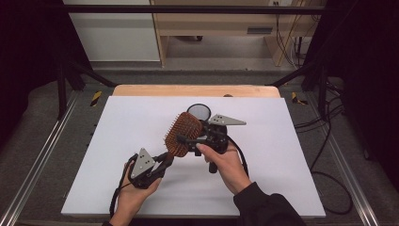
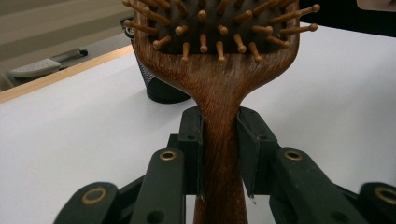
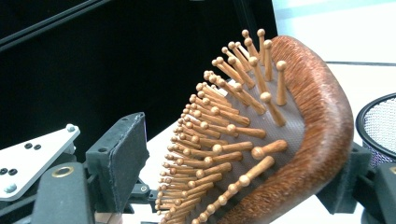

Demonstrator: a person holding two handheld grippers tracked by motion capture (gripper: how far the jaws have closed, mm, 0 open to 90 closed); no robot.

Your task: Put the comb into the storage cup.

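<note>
The left claw (image 1: 162, 162) pinches the handle of the wooden hairbrush (image 1: 182, 134), both pads pressed flat against the neck, and holds it raised over the white worktop (image 1: 117, 141) with the head tilted up and away. The right claw (image 1: 188, 140) straddles the brush head with its jaws spread: one pad stands clear of the bristle pins, the other lies at the wooden back, though contact there is hard to confirm. Risk: closing on the pin side could bend the pins or let the head skid, twisting the handle in the left grip. The black mesh cup (image 1: 199, 111) just behind could be knocked. The left gripper view confirms the seated handle (image 2: 219, 154); the right gripper view shows the gap at the pins (image 3: 219, 140); the high view places both hands.
</note>
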